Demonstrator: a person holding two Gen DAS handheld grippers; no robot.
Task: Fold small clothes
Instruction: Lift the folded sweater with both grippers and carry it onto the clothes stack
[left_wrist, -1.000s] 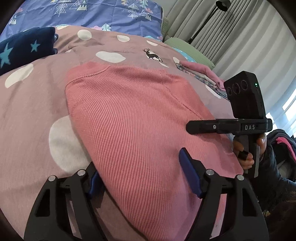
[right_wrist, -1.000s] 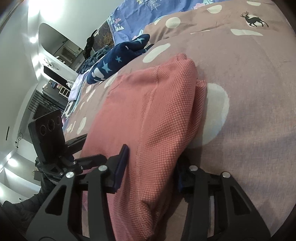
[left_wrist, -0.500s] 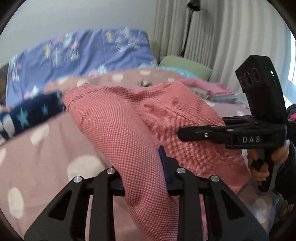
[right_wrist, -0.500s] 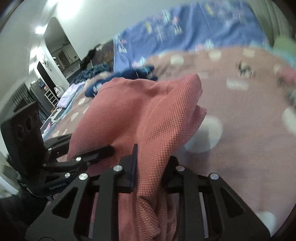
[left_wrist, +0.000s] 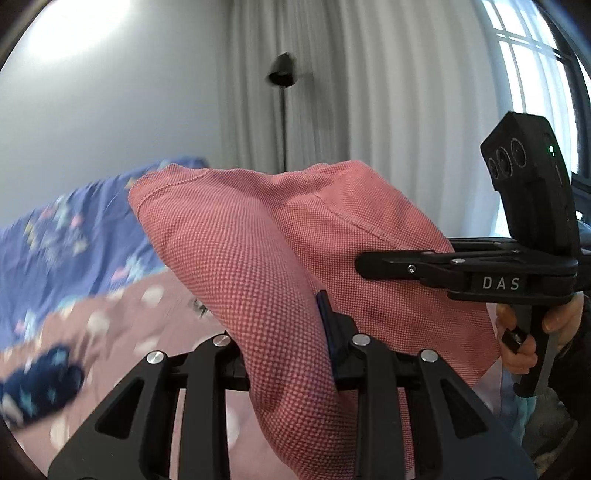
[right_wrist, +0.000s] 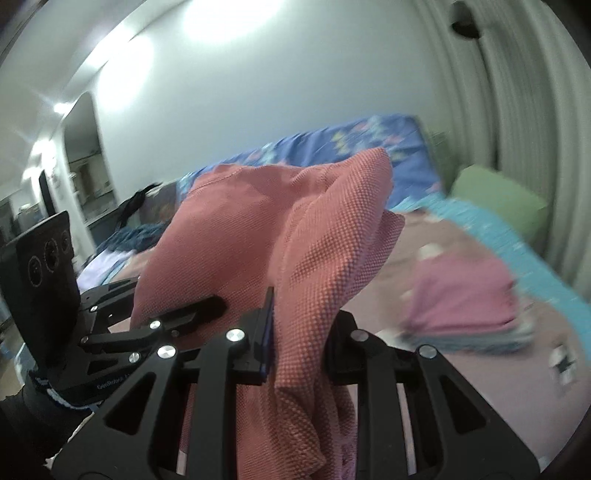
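A salmon-pink knitted garment (left_wrist: 236, 251) hangs in the air above the bed, folded into a thick bundle. My left gripper (left_wrist: 286, 354) is shut on one end of it, a roll of cloth squeezed between the blue pads. My right gripper (right_wrist: 299, 339) is shut on the other end of the garment (right_wrist: 258, 229). In the left wrist view the right gripper (left_wrist: 373, 264) reaches into the cloth from the right, with a hand on its handle. In the right wrist view the left gripper (right_wrist: 207, 310) shows at the lower left, pressed against the cloth.
The pink dotted bedspread (left_wrist: 122, 317) lies below, with a dark blue star-print garment (left_wrist: 40, 384) at the left. A stack of folded pink and blue clothes (right_wrist: 465, 302) sits on the bed at the right, near a green pillow (right_wrist: 498, 203). Curtains and a floor lamp (left_wrist: 282, 74) stand behind.
Both grippers closed on the ends of the pink garment as it lay on the bed, then lifted it well above the bedspread. Both views now tilt up toward the wall and curtains.
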